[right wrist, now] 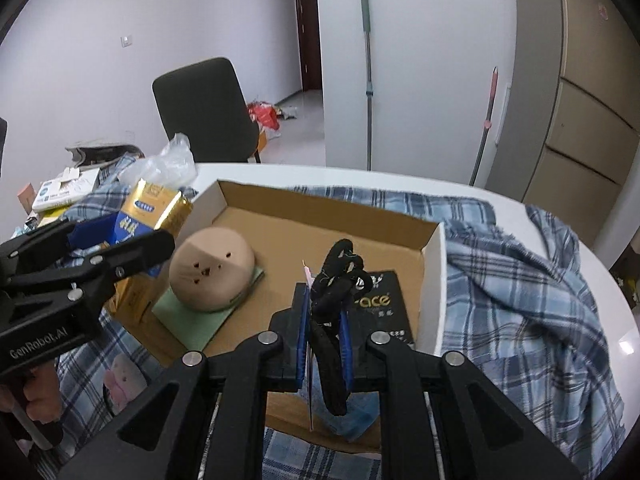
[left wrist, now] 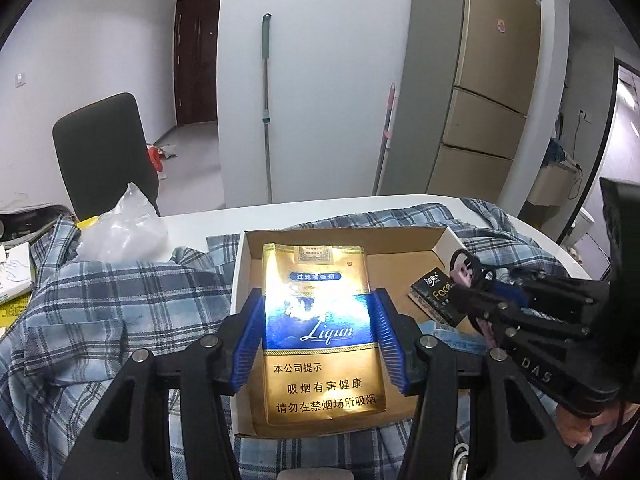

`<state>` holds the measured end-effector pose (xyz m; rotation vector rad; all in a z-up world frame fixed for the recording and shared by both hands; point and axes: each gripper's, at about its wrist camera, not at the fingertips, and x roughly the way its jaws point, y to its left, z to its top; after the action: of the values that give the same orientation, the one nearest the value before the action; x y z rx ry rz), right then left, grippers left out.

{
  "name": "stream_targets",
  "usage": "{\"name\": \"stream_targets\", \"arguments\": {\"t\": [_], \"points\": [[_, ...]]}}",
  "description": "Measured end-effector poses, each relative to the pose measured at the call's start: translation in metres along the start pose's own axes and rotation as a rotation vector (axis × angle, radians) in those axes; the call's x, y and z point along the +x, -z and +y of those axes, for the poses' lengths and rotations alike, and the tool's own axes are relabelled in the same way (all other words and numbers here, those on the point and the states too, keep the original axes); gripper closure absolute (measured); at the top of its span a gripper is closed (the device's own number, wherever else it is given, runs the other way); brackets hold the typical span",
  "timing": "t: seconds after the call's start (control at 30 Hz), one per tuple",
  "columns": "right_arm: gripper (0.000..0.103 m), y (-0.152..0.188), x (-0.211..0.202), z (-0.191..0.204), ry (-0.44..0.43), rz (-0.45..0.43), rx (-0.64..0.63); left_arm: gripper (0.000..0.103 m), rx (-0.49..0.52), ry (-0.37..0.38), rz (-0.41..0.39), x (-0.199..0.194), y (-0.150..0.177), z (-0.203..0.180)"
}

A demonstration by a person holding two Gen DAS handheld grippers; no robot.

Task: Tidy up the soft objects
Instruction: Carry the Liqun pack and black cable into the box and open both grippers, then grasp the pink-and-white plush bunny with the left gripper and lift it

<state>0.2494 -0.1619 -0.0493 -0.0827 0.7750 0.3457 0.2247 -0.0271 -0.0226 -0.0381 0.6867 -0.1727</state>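
- Left gripper (left wrist: 320, 344): blue-padded jaws clamped on the two long edges of a gold-and-blue soft pack (left wrist: 320, 332), held upright above the near left part of the cardboard tray (left wrist: 340, 238).
- Right gripper (right wrist: 324, 344): jaws clenched tight on a bundle of black elastic bands (right wrist: 334, 320) with a thin pink card pressed against the left pad; the bundle rises above the fingertips, over the near right part of the tray.
- A hand (right wrist: 38, 396) grips the handle of the left gripper at the left edge of the right wrist view.
- Tray floor, right wrist view: a beige rounded pad (right wrist: 212, 272) lies on a green cloth (right wrist: 188, 316) at the left; a black packet (right wrist: 380, 304) lies flat against the right wall; a blue item sits under the right gripper, too hidden to identify.
- The tray rests on a blue plaid shirt (right wrist: 520, 280) spread over a white table (right wrist: 400, 178).
- Left of the tray: a crumpled clear plastic bag (left wrist: 124, 232) on the shirt, with boxes and papers beyond it.
- Behind the table: a dark chair (left wrist: 104, 152), a grey-green mop handle (left wrist: 266, 108) leaning on the white wall, and a tan refrigerator (left wrist: 492, 80).
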Motion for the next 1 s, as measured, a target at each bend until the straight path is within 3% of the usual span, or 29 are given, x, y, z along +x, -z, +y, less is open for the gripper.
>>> {"name": "stream_targets", "arguments": {"t": [0.23, 0.37, 0.47, 0.53, 0.6, 0.73, 0.8, 1.0], "points": [[0.09, 0.008, 0.014, 0.001, -0.012, 0.048, -0.004, 0.048, -0.018, 0.025, 0.054, 0.02, 0.008, 0.006], [0.09, 0.009, 0.015, 0.003, -0.004, 0.051, -0.014, 0.046, -0.013, -0.004, 0.087, 0.029, 0.013, 0.007], [0.09, 0.01, 0.015, 0.004, -0.011, 0.051, -0.022, 0.041, -0.03, 0.005, 0.107, 0.033, 0.014, 0.008], [0.09, 0.009, 0.015, 0.004, -0.014, 0.056, -0.019, 0.031, -0.031, -0.005, 0.11, 0.033, 0.014, 0.009], [0.084, 0.008, 0.013, 0.002, 0.001, 0.055, -0.004, 0.022, -0.041, -0.011, 0.106, 0.034, 0.014, 0.01], [0.072, 0.006, 0.008, 0.002, -0.007, 0.052, 0.002, 0.022, -0.059, -0.018, 0.079, 0.028, 0.012, 0.014], [0.048, 0.004, 0.002, 0.001, -0.009, 0.03, 0.009, 0.022, -0.053, -0.028, 0.059, 0.023, 0.011, 0.014], [0.045, -0.011, -0.033, 0.003, -0.023, -0.038, 0.008, 0.022, -0.029, -0.031, -0.029, -0.012, -0.001, 0.008]]}}
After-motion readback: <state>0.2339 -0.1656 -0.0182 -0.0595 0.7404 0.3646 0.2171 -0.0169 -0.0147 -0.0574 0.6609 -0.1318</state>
